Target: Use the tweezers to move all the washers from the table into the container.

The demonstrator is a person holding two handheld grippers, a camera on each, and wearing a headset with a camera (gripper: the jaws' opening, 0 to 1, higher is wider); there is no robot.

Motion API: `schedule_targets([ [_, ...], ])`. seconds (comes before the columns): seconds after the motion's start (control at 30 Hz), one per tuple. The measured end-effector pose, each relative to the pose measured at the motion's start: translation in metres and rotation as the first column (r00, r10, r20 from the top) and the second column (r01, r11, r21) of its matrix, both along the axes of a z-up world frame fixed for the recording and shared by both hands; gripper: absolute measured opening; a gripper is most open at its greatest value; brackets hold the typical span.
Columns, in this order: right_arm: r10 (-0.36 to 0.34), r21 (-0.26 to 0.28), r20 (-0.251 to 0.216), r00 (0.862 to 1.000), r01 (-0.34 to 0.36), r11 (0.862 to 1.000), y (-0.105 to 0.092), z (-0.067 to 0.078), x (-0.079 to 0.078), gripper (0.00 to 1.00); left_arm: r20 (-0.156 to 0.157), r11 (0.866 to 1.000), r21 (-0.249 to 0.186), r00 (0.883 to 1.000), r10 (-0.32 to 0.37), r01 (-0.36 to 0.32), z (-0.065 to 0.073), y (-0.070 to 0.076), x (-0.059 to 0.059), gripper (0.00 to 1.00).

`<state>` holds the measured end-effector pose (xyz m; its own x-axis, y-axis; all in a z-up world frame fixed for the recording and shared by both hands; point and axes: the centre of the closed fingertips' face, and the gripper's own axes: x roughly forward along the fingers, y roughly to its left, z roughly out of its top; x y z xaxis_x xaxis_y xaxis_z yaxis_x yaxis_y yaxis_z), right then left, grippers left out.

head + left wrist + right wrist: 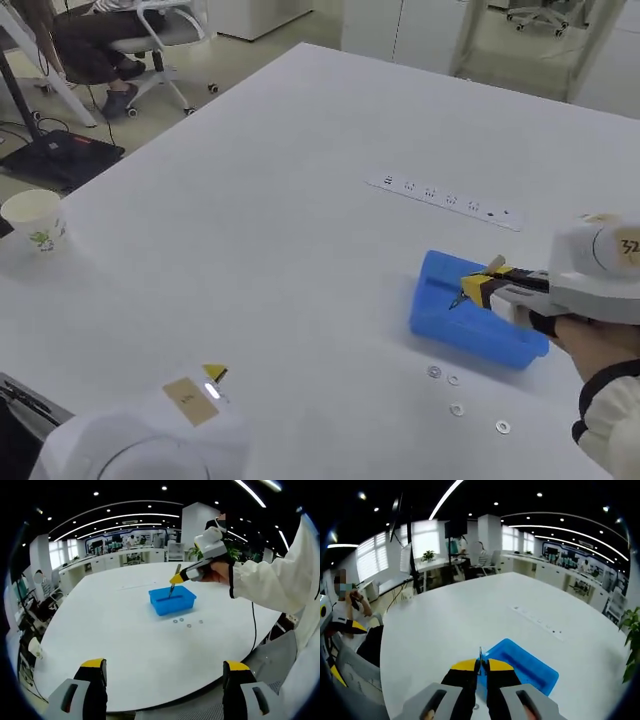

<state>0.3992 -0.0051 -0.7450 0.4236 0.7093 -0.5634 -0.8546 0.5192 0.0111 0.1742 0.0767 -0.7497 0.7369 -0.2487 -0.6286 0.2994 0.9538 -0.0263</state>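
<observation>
- The right tongs (478,286) are closed on one pair of tweezers (173,584). In the right gripper view the two yellow-tipped jaws stand close together, and the thin metal of the tweezers is pressed between them.
- The long axis of the tweezers continues the line of the right tongs. In the left gripper view they slope steeply downward from the jaws, and their tips point into the blue container (172,600). In the head view they point toward the left, above the container's right part.
- It cannot be told whether the tips touch the floor of the container, or whether they carry a washer.
- There is one container, a rectangular open tray. It stands on the white counter (250,250), and its long side lies roughly parallel to the one power strip (445,200), which lies behind it and apart from it.
- Four washers (457,409) lie flat on the counter, near the container, on the side closer to the person. Three lie in a loose group and the fourth lies a little more to the right. None of them touches the container.
- The left tongs (164,667) are open. Their jaws stand wide apart, with bare counter between them, at the near edge of the counter and well apart from the container.
- One paper cup (35,220) stands upright at the far left of the counter, well apart from everything else.
</observation>
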Motion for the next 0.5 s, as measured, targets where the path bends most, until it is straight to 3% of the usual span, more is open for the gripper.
schedule_targets([
  [0.5, 0.013, -0.017, -0.049, 0.999, -0.014, 1.0, -0.002, -0.019, -0.024, 0.02, 0.011, 1.0, 0.02, 1.0, 0.011, -0.011, 0.001, 0.005, -0.001, 0.99],
])
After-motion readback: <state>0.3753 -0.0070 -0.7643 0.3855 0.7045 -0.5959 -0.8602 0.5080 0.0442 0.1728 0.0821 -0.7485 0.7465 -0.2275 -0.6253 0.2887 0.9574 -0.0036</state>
